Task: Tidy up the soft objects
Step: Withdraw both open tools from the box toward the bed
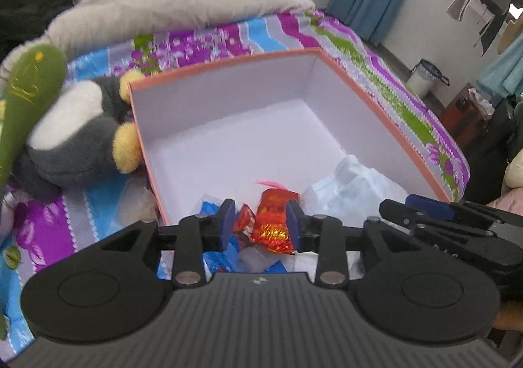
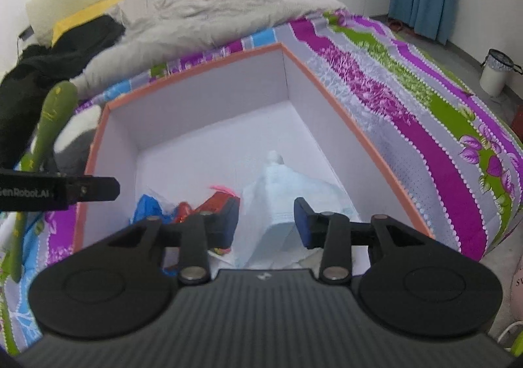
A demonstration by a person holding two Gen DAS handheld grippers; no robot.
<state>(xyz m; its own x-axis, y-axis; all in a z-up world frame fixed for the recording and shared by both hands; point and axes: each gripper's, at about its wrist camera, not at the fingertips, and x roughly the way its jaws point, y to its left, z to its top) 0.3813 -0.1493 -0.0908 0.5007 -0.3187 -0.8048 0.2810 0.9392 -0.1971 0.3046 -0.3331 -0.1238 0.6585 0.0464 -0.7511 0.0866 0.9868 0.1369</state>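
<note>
Two soft toys lie outside the box [image 1: 385, 99], at the left edge of the frame: grey plush [image 1: 75, 139] touching its wall, green plush [image 1: 29, 86] beyond. Left tool [image 1: 261, 224], spread around the red packet [image 1: 273, 227], is nearer than right tool [image 2: 266, 220], spread around the pale bag [image 2: 278, 184].

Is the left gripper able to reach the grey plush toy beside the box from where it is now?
Probably yes, after lifting. The left gripper hangs open inside the box over a red packet. The box's left wall stands between it and the grey plush toy, which lies uncovered on the bedspread.
</note>
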